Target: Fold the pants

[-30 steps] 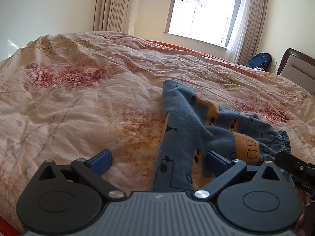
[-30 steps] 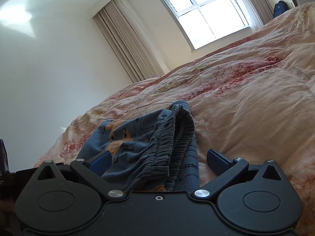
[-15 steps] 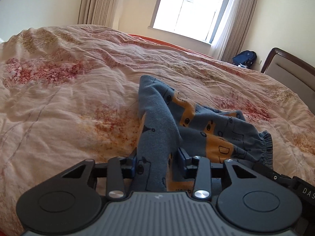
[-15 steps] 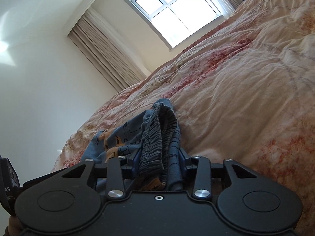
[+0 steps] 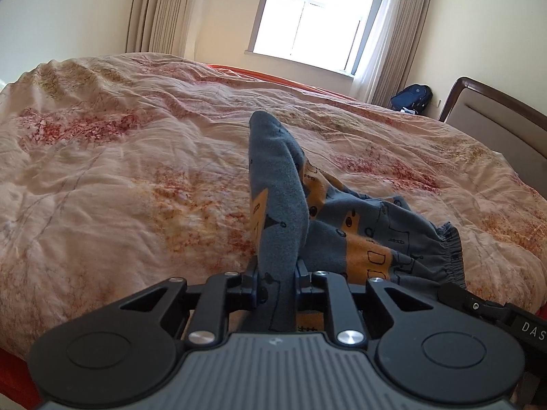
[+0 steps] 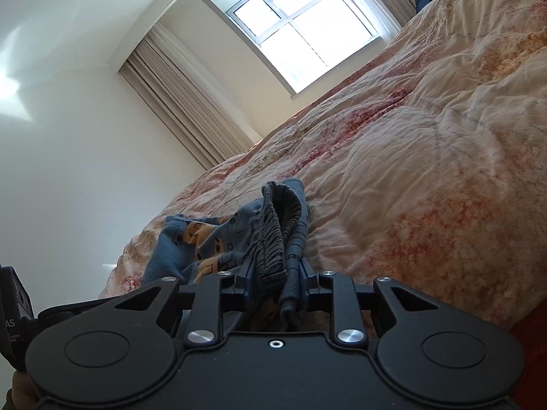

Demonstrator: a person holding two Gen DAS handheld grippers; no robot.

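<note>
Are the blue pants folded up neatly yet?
Not yet. The pants lie bunched and rumpled on the quilt, one leg end pulled up, the gathered waistband crumpled.

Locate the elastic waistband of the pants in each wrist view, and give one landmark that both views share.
Left wrist view: the waistband lies at lower right, a gathered grey edge on the quilt.
Right wrist view: the waistband sits at lower centre, pinched in the right gripper, whose jaws are closing on it.
Shared landmark: the window, at the top of each picture.
</note>
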